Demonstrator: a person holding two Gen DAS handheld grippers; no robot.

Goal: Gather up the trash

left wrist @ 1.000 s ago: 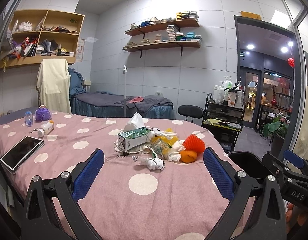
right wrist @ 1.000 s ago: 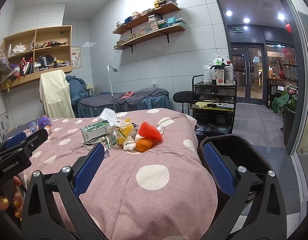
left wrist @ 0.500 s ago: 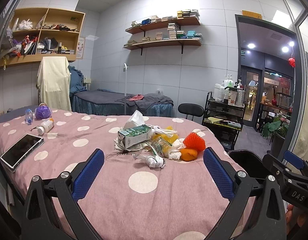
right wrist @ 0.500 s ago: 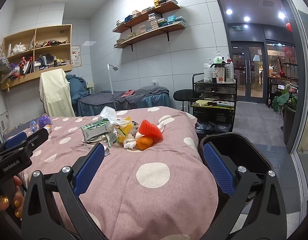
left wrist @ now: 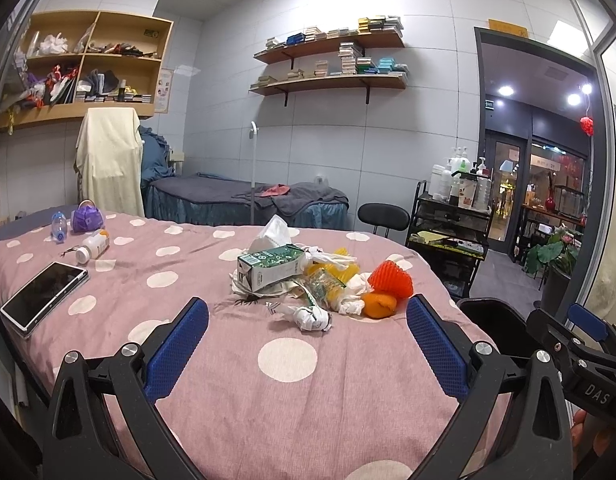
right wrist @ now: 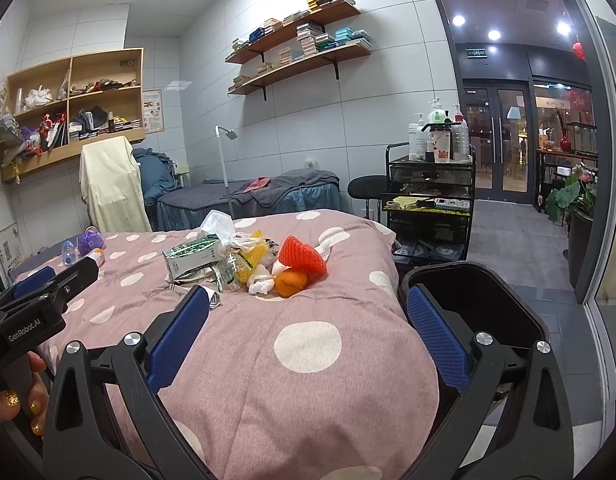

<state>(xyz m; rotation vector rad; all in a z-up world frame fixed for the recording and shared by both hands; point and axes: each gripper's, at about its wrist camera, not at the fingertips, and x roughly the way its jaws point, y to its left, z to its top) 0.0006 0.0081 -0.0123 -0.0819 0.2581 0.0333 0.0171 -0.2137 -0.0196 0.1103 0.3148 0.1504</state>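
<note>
Both tongs (left wrist: pixel 307 344) (right wrist: pixel 307 334) gape empty before one carton (left wrist: pixel 270 269), one orange (left wrist: pixel 379 305).

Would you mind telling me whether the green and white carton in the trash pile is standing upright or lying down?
Lying down: the green and white carton rests on its long side atop the trash pile.

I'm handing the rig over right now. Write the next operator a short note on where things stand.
Left tool: open, holding nothing, aimed at the trash pile.
Right tool: open, holding nothing.
Trash pile sits mid-bed on the polka-dot cover: green carton, crumpled paper, red foam net, orange peel.
Black bin stands at the bed's right edge.
Done: no piece picked up yet.
Left: everything.
</note>
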